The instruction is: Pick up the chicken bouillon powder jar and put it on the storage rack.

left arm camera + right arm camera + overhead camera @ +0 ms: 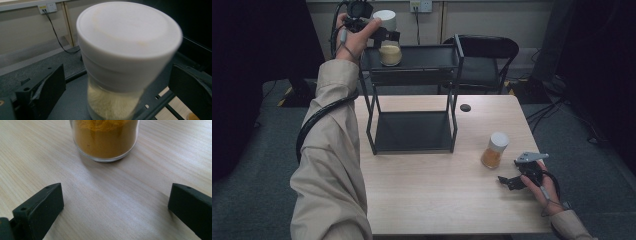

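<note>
I back the left gripper point(384, 35), fingers wide around the pale jar point(390, 52), straight off the shelf point(427, 56); right gripper point(517, 176) open, empty.

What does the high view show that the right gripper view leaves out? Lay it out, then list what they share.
High view: the black two-tier rack, the pale-powder jar on its top shelf with the left gripper around it, a chair behind the table, a small black disc, and the orange jar's white lid.

Right gripper view: the right gripper from close up, jaws spread wide with bare wood between them, and the grain of the orange powder.

Shared: the orange-powder jar, the wooden table and the right gripper, short of the jar.
</note>
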A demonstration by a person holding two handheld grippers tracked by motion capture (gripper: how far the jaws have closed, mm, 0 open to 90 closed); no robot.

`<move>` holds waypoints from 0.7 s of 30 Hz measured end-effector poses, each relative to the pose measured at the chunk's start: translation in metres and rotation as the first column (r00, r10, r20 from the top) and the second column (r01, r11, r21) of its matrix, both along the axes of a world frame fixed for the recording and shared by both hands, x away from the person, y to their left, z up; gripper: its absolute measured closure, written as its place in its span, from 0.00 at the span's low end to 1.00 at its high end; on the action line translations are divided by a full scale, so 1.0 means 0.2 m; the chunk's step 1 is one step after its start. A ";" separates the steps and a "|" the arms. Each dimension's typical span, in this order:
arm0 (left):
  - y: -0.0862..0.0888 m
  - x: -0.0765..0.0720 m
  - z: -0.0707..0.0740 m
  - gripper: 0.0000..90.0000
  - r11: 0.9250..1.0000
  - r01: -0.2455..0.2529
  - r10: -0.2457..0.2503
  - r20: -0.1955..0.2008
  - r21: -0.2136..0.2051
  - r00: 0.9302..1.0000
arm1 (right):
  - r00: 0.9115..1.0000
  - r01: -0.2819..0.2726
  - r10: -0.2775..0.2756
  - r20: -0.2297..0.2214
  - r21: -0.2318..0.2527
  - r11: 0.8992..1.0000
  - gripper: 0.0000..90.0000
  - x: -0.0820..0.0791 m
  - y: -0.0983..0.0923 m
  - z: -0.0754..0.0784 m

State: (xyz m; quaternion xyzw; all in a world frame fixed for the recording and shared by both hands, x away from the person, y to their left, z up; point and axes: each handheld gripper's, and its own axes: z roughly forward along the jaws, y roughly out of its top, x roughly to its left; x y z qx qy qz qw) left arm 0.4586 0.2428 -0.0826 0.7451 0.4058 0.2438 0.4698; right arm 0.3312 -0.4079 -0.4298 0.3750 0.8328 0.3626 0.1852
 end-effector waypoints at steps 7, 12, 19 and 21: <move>0.01 -0.07 -0.05 0.02 1.000 0.016 -0.016 -0.009 -0.001 1.000 | 1.000 0.000 0.000 0.000 0.001 1.000 0.00 0.00 0.00 0.00; 0.03 -0.11 -0.10 0.02 1.000 0.023 -0.023 -0.014 -0.016 1.000 | 1.000 0.000 0.000 0.000 0.000 1.000 0.00 0.00 0.00 0.00; 0.05 -0.20 -0.16 0.02 0.998 0.052 -0.052 0.006 -0.029 0.999 | 1.000 0.000 0.000 0.000 0.001 1.000 0.00 0.00 0.00 0.00; 0.06 -0.21 -0.18 0.02 0.997 0.063 -0.063 0.012 -0.043 0.998 | 1.000 0.001 -0.001 -0.001 0.001 1.000 0.00 0.00 0.00 0.00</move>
